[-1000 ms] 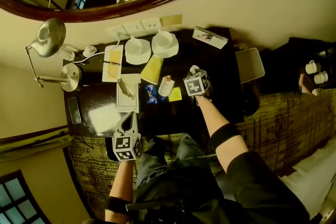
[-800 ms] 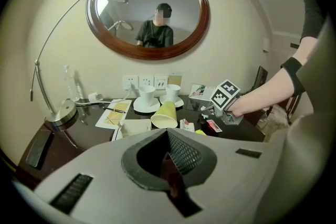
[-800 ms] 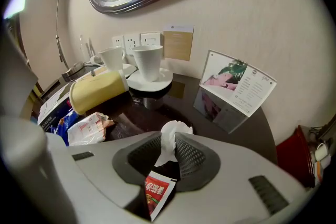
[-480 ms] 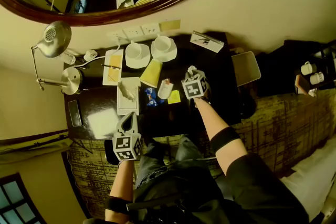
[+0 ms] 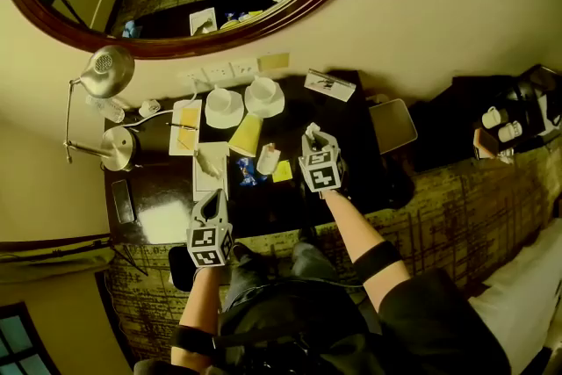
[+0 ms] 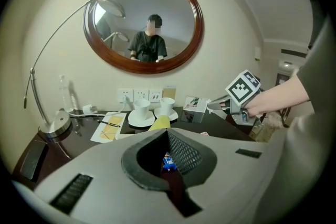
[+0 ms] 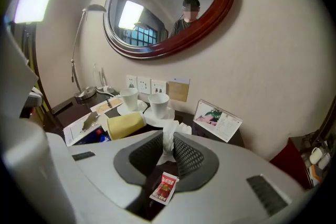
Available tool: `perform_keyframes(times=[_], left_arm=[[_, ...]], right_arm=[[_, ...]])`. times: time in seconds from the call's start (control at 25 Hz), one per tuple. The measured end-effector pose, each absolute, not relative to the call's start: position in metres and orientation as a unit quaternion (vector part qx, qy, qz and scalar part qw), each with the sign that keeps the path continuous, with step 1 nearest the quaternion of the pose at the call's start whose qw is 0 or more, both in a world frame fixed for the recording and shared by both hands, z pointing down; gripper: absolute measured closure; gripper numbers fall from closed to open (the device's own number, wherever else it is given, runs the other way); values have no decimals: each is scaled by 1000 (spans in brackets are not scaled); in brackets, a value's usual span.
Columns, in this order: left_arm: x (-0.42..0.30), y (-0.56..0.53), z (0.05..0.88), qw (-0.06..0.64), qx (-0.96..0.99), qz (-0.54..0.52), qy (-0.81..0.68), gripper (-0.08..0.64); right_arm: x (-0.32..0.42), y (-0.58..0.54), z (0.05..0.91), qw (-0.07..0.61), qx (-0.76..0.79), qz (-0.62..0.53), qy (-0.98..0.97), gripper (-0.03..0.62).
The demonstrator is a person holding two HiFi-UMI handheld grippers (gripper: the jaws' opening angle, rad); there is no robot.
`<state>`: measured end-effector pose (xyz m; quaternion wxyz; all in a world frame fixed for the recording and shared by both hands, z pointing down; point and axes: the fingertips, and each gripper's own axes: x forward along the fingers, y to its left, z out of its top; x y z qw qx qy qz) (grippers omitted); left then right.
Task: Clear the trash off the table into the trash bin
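Observation:
My right gripper [image 7: 168, 140] is shut on a crumpled white tissue [image 7: 170, 134], and its jaws have just been closing on it. It hangs above the dark table [image 5: 347, 145]. A red sachet [image 7: 164, 188] shows low in the gap between the jaws; whether it is held I cannot tell. In the head view this gripper [image 5: 312, 138] is right of centre. My left gripper [image 5: 212, 199] is shut and empty at the table's near edge. Through its gap a blue wrapper [image 6: 168, 161] lies on the table. A yellow paper cup [image 5: 248, 134] lies on its side.
Two white cups on saucers [image 5: 221, 103] stand by the wall sockets, with a picture card [image 5: 330, 85] to their right. Papers and a pen [image 5: 186, 117] and a desk lamp [image 5: 110, 66] are at the left. A pale square container [image 5: 392, 126] sits past the table's right end.
My right gripper has risen off the table with the tissue. The left gripper has lifted a little. The head view has pulled back and shows more of the mirror.

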<state>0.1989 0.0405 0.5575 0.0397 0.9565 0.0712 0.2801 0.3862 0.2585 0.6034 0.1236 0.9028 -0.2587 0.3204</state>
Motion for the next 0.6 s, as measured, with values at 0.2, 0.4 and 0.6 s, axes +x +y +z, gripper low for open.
perform_keyframes(times=[0.2,0.4,0.6], left_arm=[[207,49,543,32,961,258,96,558],[209,50,533,26,963,245,107,558],[211,47,527,28,967,235,97,558]], right_arm=[[343,260,559,109,916,274,-272,517],[306,269,539,95,925,254,-267,517],[287,272,535,95,923,253,-273,516]])
